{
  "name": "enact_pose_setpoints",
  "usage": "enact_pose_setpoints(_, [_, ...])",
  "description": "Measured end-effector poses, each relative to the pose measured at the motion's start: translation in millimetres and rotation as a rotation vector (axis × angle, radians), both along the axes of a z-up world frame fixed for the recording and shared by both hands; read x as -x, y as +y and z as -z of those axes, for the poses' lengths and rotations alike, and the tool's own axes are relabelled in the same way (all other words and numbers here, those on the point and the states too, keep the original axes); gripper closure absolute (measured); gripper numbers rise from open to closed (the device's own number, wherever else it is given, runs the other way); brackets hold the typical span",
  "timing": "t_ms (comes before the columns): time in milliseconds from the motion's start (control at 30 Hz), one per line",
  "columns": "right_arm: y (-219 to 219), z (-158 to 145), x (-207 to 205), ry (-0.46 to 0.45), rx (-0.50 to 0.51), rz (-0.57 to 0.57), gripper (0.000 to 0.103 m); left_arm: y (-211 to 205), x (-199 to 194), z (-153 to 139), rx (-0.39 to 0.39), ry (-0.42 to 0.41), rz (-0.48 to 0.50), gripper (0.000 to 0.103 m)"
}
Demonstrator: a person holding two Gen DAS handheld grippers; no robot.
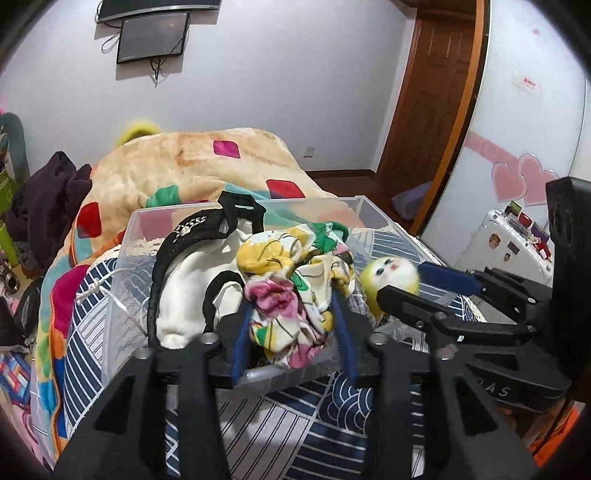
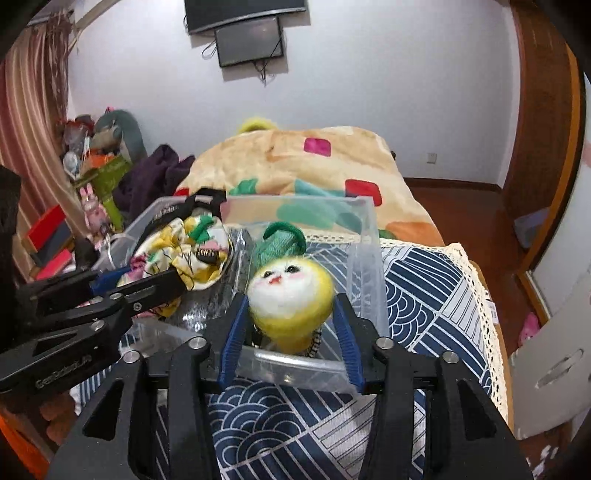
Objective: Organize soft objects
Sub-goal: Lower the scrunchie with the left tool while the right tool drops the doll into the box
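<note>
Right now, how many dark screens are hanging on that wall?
2: a big screen at the top, cut off by the picture's edge, and a smaller screen mounted just below it, overlapping it, with cables dangling underneath.

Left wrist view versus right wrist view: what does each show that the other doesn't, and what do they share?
Only the left wrist view shows the white suitcase, the pink heart stickers and the white garment with black trim. Only the right wrist view shows the striped curtain and the plush toy's green loop. Both show the clear bin, the floral cloth between the left gripper fingers, the yellow plush toy between the right gripper fingers, and the blanket.
</note>
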State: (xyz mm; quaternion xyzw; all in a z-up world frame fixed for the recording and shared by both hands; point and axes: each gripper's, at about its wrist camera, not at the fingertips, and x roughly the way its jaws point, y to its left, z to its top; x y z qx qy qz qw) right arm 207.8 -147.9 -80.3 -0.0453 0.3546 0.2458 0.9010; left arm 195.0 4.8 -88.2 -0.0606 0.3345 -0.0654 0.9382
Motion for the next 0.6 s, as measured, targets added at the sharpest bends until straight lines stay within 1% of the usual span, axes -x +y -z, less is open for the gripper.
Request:
enact_pose_setpoints(33, [0.6, 0.0, 1.5, -0.008, 0.007, 0.001, 0.046, 0.8, 1.7, -0.3, -0.003, -0.002, -0.001, 0.057])
enact_pose_setpoints(67, [1.4, -0.3, 3.3, -0.018, 0.01, 0.002, 0.044, 2.0, 3.4, -0.5, -0.006, -0.004, -0.002, 0.057])
enact_pose_setpoints(167, [1.1, -2.0, 3.7, -0.025, 0.013, -0.001, 0.044, 4.5, 10.1, -1.8, 0.001, -0.004, 0.001, 0.054])
enact_pose_setpoints(300, [-5.9, -9.0, 5.8, -0.04, -0.001, 0.006, 0.044, 8.9, 21.6, -10.3, 0.027, -0.028, -0.001, 0.052])
enact_pose_setpoints(400, [-10.7, -16.0, 6.4, -0.054, -0.025, 0.008, 0.044, 11.6, 33.4, -22.1, 0.034, -0.066, -0.005, 0.052])
enact_pose_setpoints(533, [-18.1, -32.2, 16.2, -0.098, -0.065, 0.006, 0.044, 11.3, 54.6, -43.9, -0.013, -0.161, -0.04, 0.052])
enact_pose_setpoints(600, [-21.2, -43.6, 24.2, -0.134, -0.084, 0.002, 0.043, 12.0, 66.5, -57.2, -0.018, -0.213, -0.051, 0.052])
